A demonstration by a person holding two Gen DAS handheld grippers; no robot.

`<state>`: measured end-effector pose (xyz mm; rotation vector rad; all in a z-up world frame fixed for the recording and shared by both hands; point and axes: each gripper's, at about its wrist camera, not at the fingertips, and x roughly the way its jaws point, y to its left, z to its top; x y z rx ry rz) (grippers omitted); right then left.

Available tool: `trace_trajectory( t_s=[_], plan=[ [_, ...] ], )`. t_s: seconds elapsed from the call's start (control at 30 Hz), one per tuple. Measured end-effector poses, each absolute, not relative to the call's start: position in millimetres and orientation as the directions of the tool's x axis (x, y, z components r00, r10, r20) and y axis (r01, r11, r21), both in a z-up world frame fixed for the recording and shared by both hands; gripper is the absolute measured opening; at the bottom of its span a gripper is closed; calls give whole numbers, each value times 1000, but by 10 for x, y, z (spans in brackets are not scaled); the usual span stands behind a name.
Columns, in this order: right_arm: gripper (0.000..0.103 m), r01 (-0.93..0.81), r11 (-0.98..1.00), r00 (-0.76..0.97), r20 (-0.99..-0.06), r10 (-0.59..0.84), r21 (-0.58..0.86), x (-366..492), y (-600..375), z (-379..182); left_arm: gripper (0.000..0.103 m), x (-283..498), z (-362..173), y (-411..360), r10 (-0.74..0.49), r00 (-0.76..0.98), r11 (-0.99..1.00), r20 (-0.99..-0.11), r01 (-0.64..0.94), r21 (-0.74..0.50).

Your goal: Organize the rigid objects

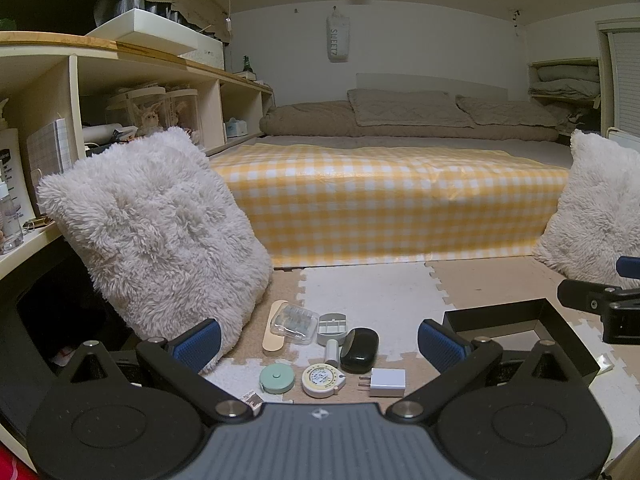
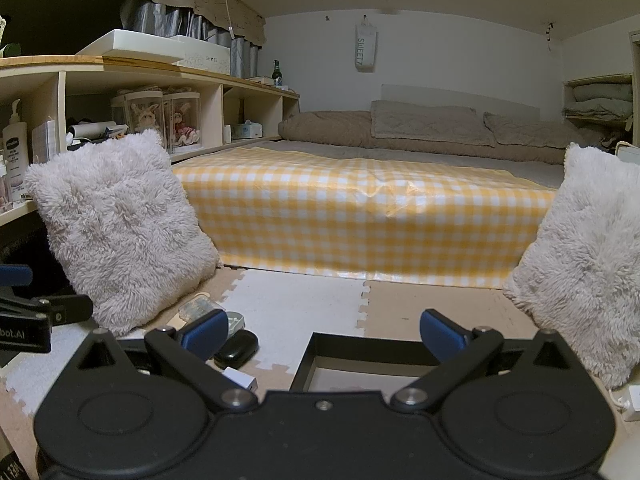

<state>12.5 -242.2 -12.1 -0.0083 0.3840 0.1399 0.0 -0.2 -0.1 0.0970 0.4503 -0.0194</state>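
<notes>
Small rigid objects lie on the foam mat between my left gripper's (image 1: 320,344) open fingers: a clear plastic case (image 1: 294,320), a beige flat stick (image 1: 274,326), a grey lidded box (image 1: 333,324), a black case (image 1: 359,350), a white tube (image 1: 331,353), a mint tape measure (image 1: 277,377), a yellow-white tape measure (image 1: 322,380) and a white charger (image 1: 386,383). An empty black box (image 1: 520,334) sits to their right. My right gripper (image 2: 324,340) is open and empty above that box (image 2: 360,352); the black case (image 2: 236,349) and charger (image 2: 240,378) show at its left.
Two fluffy white pillows (image 1: 156,232) (image 2: 580,264) lean at left and right. A bed with a yellow checked cover (image 1: 392,204) stands behind the mat. A shelf unit (image 1: 120,92) runs along the left wall. A white adapter and cable (image 2: 628,400) lie at far right.
</notes>
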Motion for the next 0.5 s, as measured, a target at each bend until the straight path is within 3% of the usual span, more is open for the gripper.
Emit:
trace_trajectory(
  t_s=[0.5],
  plan=[
    [103, -137, 990, 918, -373, 133, 16, 117, -2408, -125, 103, -1, -1, -1, 2, 900, 995, -435, 40, 89]
  ],
)
